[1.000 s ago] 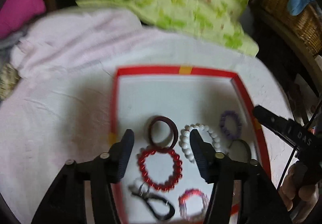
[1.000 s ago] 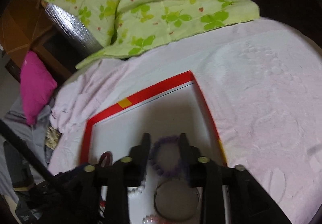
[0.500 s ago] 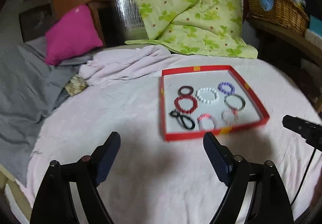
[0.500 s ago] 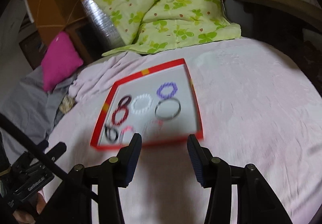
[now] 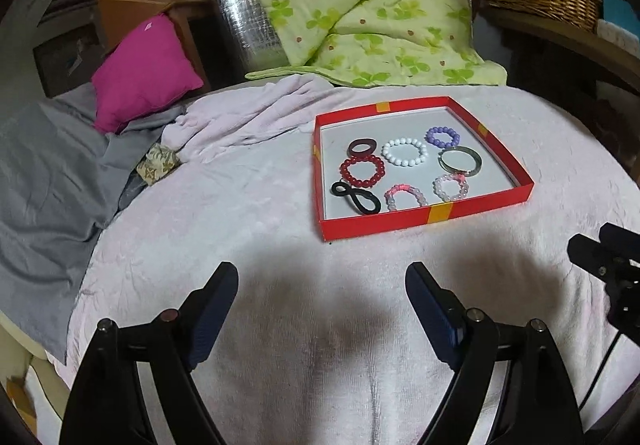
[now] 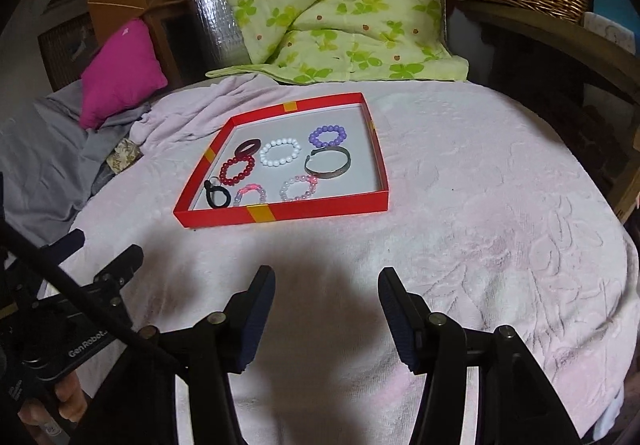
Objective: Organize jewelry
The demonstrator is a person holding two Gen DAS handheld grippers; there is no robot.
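My left gripper [image 5: 322, 309] hangs over the pale pink blanket [image 5: 248, 213] with its jaws spread wide and nothing between them; they have just been opening. My right gripper [image 6: 326, 313] stands about half open, also empty, and its jaws too have just been parting. Both sit on the near side of the bed, well apart from the tray.

The red tray [image 5: 424, 219] rests flat on the blanket, far of my left gripper and a little to the right. It is a shallow, roughly square box with a white floor, red walls and yellow tape patches on the rims. In the left wrist view it lies nearly square to me, near wall running left to right; in the right wrist view the red tray [image 6: 280, 213] sits to the left and looks skewed.

Seven pieces lie flat inside, all apart from the far wall. In the far row, left to right: a dark maroon ring [image 5: 362, 147], a white bead bracelet [image 5: 404, 152] and a purple bead bracelet [image 5: 442, 137]. The red bead bracelet [image 5: 362, 173] touches the maroon ring on its near side. A silver bangle [image 5: 460, 161] lies at the right, its open ends showing in the right wrist view. Nearest me are a black loop [image 5: 356, 197] twisted into a figure of eight, its long axis slanting from far left to near right, a pink bead bracelet [image 5: 404, 197] and a pale pink bead bracelet [image 5: 451, 187].
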